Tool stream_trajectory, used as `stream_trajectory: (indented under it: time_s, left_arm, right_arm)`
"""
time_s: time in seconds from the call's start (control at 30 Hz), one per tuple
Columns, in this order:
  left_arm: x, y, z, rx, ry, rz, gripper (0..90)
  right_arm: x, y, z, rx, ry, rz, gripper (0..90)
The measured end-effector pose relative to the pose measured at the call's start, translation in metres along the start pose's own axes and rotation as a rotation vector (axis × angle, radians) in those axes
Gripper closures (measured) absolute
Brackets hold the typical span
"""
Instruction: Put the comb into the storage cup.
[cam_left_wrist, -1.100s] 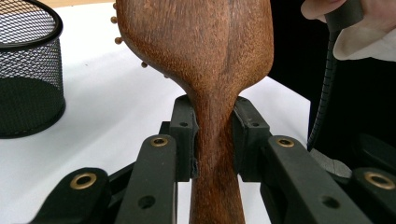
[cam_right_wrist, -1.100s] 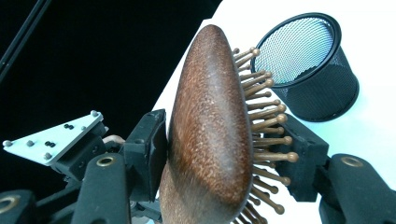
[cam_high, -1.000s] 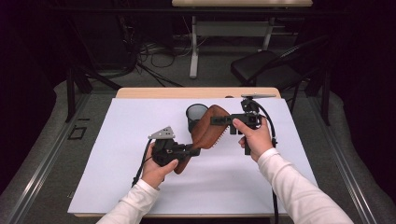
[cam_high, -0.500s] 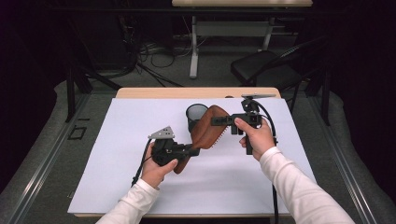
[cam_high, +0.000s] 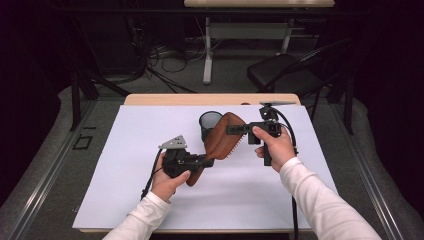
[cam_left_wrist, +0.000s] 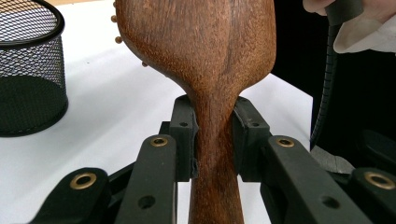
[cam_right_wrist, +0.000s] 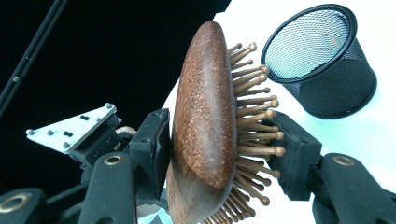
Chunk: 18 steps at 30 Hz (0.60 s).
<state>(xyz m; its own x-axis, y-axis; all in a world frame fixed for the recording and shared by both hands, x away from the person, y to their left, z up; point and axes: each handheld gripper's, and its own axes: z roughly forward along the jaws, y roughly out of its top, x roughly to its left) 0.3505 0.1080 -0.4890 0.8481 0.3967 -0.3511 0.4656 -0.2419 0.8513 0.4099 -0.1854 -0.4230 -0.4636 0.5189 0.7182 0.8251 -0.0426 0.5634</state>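
A brown wooden hairbrush (cam_high: 222, 137) is held above the white table between both grippers. My left gripper (cam_high: 205, 161) is shut on its handle, and in the left gripper view the pads (cam_left_wrist: 184, 135) squeeze the narrow neck of the hairbrush (cam_left_wrist: 205, 51). My right gripper (cam_high: 231, 130) has just been closing on the brush head. In the right gripper view one pad (cam_right_wrist: 152, 149) lies against the wooden back of the hairbrush (cam_right_wrist: 201, 116) and the other meets the bristle tips. A black mesh cup (cam_high: 210, 125) stands upright just behind the brush.
White paper (cam_high: 125, 175) covers the table, with a wooden edge (cam_high: 165, 99) at the back. A dark chair (cam_high: 285, 72) and a table leg stand on the floor beyond. The mesh cup (cam_left_wrist: 28, 79) is close to the left of the brush head.
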Motion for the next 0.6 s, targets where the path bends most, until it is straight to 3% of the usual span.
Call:
stream_trajectory:
  time_s: [0.6]
  left_arm:
    - [-0.0001,-0.0005,0.0009,0.006,-0.006,0.004,73.3]
  right_arm:
    - [-0.0019,-0.0049,-0.0023,-0.026,0.035,0.049,47.0]
